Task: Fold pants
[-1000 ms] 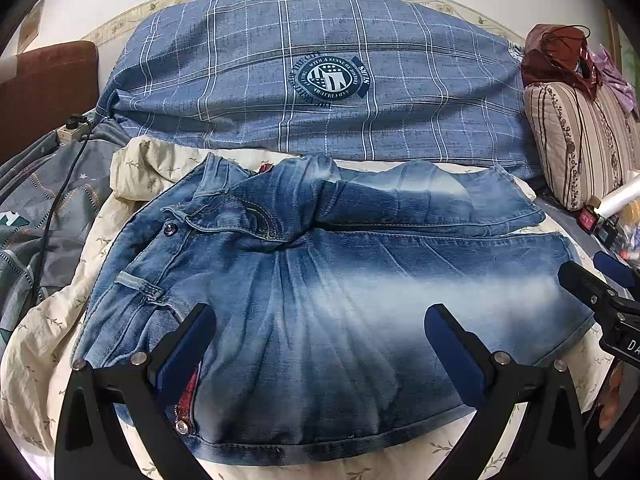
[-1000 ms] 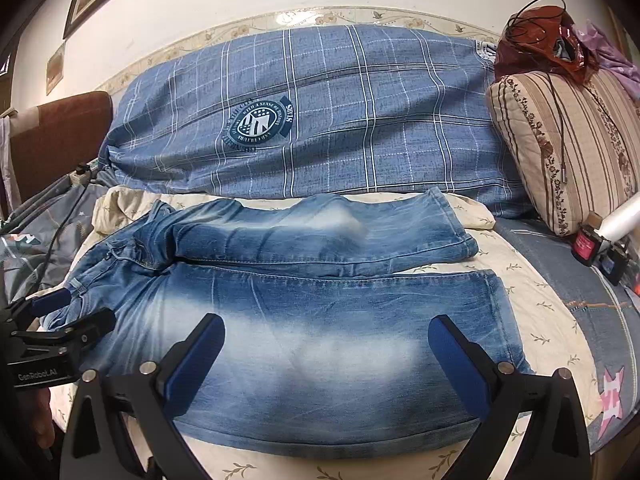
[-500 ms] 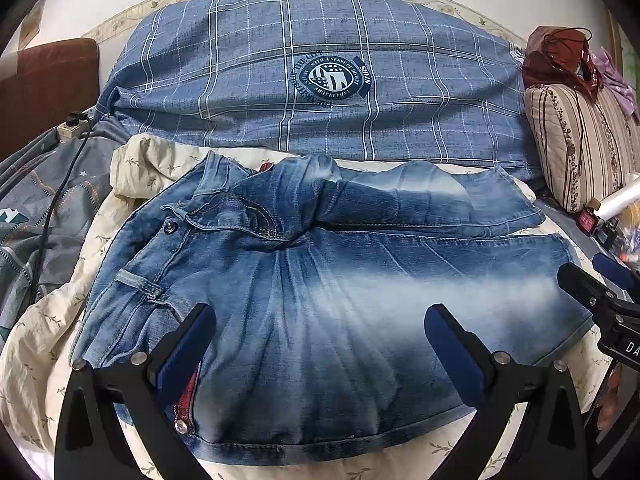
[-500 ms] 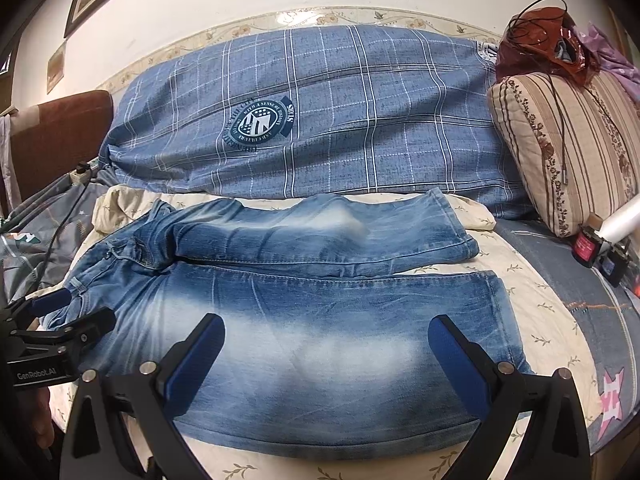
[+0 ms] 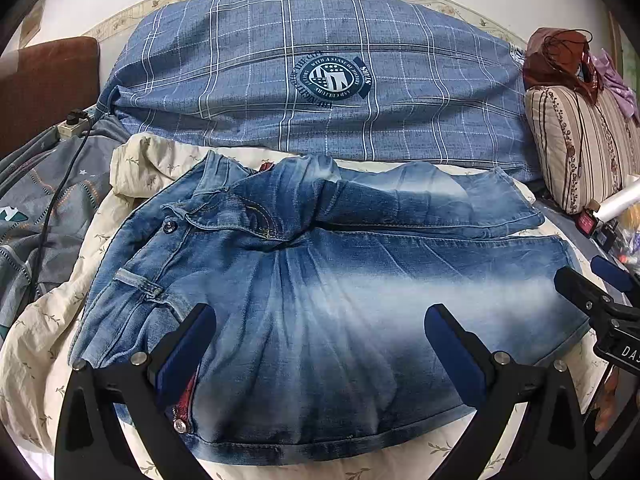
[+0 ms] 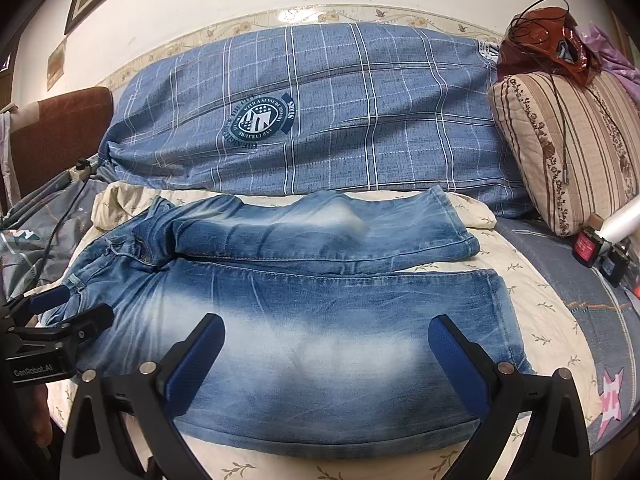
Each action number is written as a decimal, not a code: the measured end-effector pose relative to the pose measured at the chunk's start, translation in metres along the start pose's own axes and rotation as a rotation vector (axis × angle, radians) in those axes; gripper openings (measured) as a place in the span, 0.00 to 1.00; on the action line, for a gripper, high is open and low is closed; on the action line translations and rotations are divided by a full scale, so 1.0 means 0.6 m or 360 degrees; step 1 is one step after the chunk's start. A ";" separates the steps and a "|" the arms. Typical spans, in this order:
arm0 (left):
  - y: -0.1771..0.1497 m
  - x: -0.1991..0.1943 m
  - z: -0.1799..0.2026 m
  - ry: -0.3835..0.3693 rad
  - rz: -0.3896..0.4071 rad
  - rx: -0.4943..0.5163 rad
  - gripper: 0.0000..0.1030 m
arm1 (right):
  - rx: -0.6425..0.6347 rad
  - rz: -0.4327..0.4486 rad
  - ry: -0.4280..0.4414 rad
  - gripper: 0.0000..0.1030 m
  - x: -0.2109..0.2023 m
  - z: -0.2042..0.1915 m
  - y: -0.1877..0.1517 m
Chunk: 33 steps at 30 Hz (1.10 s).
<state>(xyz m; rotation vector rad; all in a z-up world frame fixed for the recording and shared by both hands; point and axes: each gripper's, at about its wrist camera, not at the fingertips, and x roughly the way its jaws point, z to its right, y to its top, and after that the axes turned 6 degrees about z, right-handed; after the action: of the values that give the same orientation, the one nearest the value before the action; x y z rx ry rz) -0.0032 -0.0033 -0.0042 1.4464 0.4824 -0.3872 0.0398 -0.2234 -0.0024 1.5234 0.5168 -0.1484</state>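
Faded blue jeans (image 5: 320, 304) lie spread on a cream floral sheet (image 5: 132, 164), waist to the left, both legs pointing right, the far leg (image 6: 320, 232) lying beside the near one (image 6: 320, 320). My left gripper (image 5: 320, 340) is open and empty, hovering over the near hip and thigh area. My right gripper (image 6: 326, 352) is open and empty over the near leg. Each gripper shows at the edge of the other's view: the right one (image 5: 600, 292) by the leg hem, the left one (image 6: 60, 320) by the waistband.
A big blue plaid pillow (image 6: 320, 120) lies behind the jeans. A striped cushion (image 6: 568, 148) with a brown bag (image 6: 540, 36) stands at the right. Small items (image 6: 600, 248) lie near it. A grey quilt, power strip and cable (image 5: 60, 184) lie left.
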 end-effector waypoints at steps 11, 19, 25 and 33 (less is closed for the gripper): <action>-0.002 0.002 0.001 -0.0003 -0.0002 -0.0001 1.00 | -0.0003 -0.0003 -0.0001 1.00 0.001 0.000 -0.001; -0.003 0.001 0.001 -0.0006 -0.0002 -0.0003 1.00 | -0.0005 -0.0003 -0.0001 1.00 0.002 -0.001 -0.002; -0.002 0.001 0.001 -0.0002 -0.0001 -0.0003 1.00 | -0.0009 -0.0004 -0.0002 1.00 0.001 -0.001 -0.001; -0.002 0.002 0.001 -0.0001 0.0000 0.0001 1.00 | -0.0016 -0.0005 -0.0005 1.00 0.001 -0.002 -0.001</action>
<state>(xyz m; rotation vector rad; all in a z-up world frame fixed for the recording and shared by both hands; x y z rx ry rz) -0.0028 -0.0041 -0.0058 1.4468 0.4820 -0.3875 0.0397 -0.2220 -0.0031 1.5120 0.5169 -0.1506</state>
